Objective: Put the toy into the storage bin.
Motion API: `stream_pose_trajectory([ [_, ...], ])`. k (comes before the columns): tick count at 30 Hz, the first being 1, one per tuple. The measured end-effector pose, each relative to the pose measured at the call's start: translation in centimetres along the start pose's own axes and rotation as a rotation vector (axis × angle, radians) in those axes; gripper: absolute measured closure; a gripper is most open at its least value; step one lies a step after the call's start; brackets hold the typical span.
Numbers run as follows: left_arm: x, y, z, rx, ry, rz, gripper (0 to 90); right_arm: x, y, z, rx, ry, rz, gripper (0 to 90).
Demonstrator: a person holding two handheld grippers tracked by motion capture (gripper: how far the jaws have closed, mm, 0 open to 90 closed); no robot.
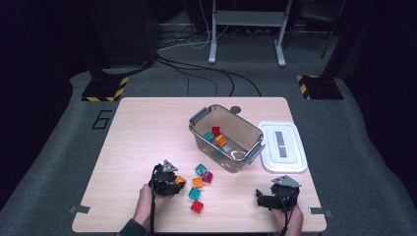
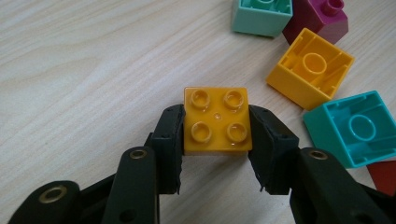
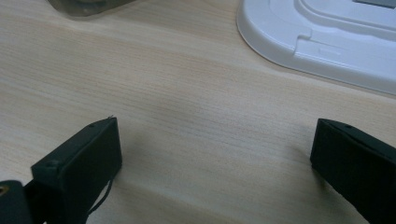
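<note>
1. A clear plastic bin [image 1: 226, 137] sits on the wooden table [image 1: 137, 142], right of centre, at about 1 o'clock from the loose blocks. Inside it lie a few blocks: a red one [image 1: 216, 131], an orange one [image 1: 221, 140] and a teal one [image 1: 209, 136], with something green lower down that is too dim to make out.
2. The bin's white lid [image 1: 282, 146] lies flat on the table at 3 o'clock from the bin, just beside it.
3. The left hand [image 1: 145, 201] comes in from the bottom edge and holds the left gripper [image 1: 178, 181] low over the table, pointing toward 3 o'clock.
4. The right hand [image 1: 290, 221] holds the right gripper [image 1: 259, 197] near the table's front right corner, at about 6 o'clock from the lid.
5. The left gripper's jaws pinch an orange block [image 2: 216, 120] by its two sides, studs up.
6. At 1 to 3 o'clock from that block in the left gripper view lie a mint block [image 2: 261, 16], a magenta block [image 2: 322, 21], a yellow block [image 2: 310, 67] and a turquoise block [image 2: 359, 128], the last two turned hollow side up.
7. The right gripper's jaws are spread wide over bare wood, with nothing between them.
</note>
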State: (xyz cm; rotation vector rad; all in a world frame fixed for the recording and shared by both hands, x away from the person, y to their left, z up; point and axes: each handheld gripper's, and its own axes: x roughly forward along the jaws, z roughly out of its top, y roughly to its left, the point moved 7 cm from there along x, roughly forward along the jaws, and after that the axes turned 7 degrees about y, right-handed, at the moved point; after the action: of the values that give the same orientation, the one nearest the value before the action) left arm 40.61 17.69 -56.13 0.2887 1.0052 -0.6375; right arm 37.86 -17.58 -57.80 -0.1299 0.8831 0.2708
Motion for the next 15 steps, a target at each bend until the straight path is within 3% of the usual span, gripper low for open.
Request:
stream_pose_trajectory([
  [15, -2.1, 1.1, 2.5, 0.019, -0.054, 0.016, 58.4, 0.0, 0.0, 0.0, -0.001, 0.000, 0.000, 0.9],
])
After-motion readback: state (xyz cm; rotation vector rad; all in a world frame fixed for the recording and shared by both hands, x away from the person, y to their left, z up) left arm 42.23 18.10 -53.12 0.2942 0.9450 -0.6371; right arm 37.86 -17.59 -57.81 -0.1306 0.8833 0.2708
